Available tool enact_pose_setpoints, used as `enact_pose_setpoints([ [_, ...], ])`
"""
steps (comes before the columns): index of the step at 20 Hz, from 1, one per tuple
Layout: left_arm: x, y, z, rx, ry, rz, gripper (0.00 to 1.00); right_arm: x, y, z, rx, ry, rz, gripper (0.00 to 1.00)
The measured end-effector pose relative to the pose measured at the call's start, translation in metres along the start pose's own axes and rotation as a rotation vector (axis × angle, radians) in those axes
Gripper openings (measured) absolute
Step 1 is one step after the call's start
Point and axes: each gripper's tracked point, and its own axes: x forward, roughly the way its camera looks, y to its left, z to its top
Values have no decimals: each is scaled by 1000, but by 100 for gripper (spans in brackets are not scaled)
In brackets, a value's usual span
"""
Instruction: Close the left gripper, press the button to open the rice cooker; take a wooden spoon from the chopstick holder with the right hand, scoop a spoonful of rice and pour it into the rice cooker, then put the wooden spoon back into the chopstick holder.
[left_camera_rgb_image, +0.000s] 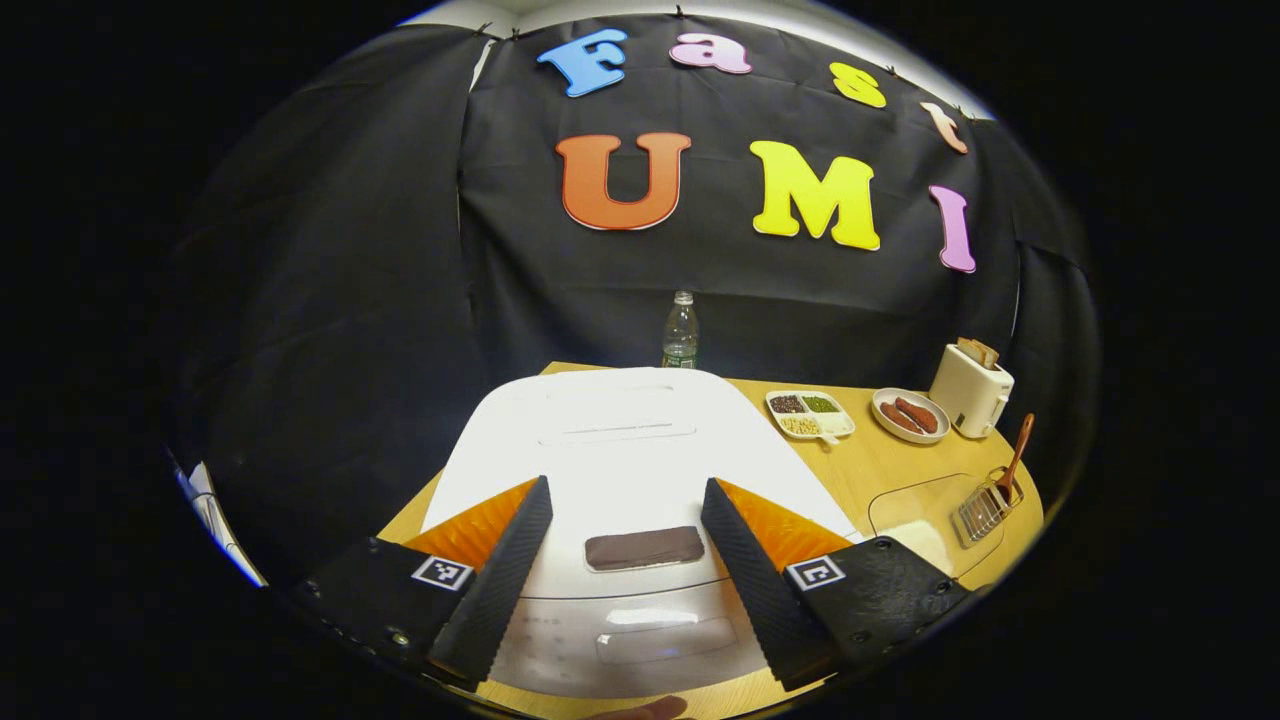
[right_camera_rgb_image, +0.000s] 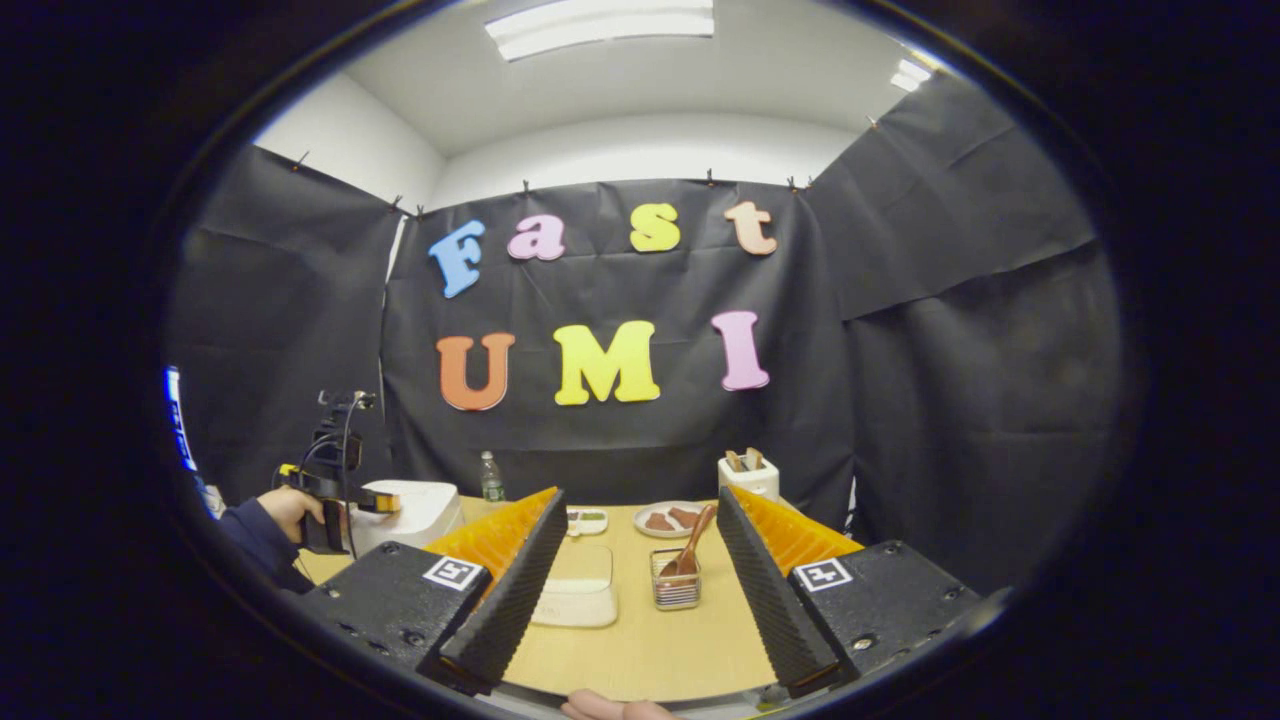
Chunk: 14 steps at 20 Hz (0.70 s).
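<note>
Your left hand-held gripper (left_camera_rgb_image: 622, 545) hangs over the front of the white rice cooker (left_camera_rgb_image: 620, 450) with its fingers spread wide and nothing between them. The cooker's dark button (left_camera_rgb_image: 644, 548) sits right between the two fingertips, below them, and the lid is down. Off to that gripper's right, on the wooden table (left_camera_rgb_image: 880, 460), lies a clear container with rice (left_camera_rgb_image: 925, 520), and just past it the wire chopstick holder (left_camera_rgb_image: 985, 508) with the wooden spoon (left_camera_rgb_image: 1015, 455) leaning out of it. Farther out stand a divided tray of beans (left_camera_rgb_image: 810, 413), a plate of sausages (left_camera_rgb_image: 910, 414) and a white toaster (left_camera_rgb_image: 970, 390). A water bottle (left_camera_rgb_image: 680, 332) stands behind the cooker, by the cloth wall.

Your right hand-held gripper (right_camera_rgb_image: 632, 580) is also held open and empty, above the near edge of the table. Straight ahead between its fingers are the rice container (right_camera_rgb_image: 575, 590) and, just right of it, the chopstick holder (right_camera_rgb_image: 677, 585) with the wooden spoon (right_camera_rgb_image: 692, 545) upright in it, tilted. Beyond are the sausage plate (right_camera_rgb_image: 668, 520) and toaster (right_camera_rgb_image: 748, 475). Far to its left, your other hand (right_camera_rgb_image: 290, 510) holds the left gripper at the rice cooker (right_camera_rgb_image: 410, 510).
</note>
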Motion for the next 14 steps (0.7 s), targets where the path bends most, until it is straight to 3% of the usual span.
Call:
enact_pose_setpoints([
  [5,-3,1,8,-15,-28,-13,97,2,-2,9,0,-22,-5,98],
  [9,-18,0,19,-90,-64,-40,94,5,-9,5,3,-11,-15,98],
  [14,-57,-14,38,-38,-139,-65,93,11,-22,9,13,-13,-34,99],
])
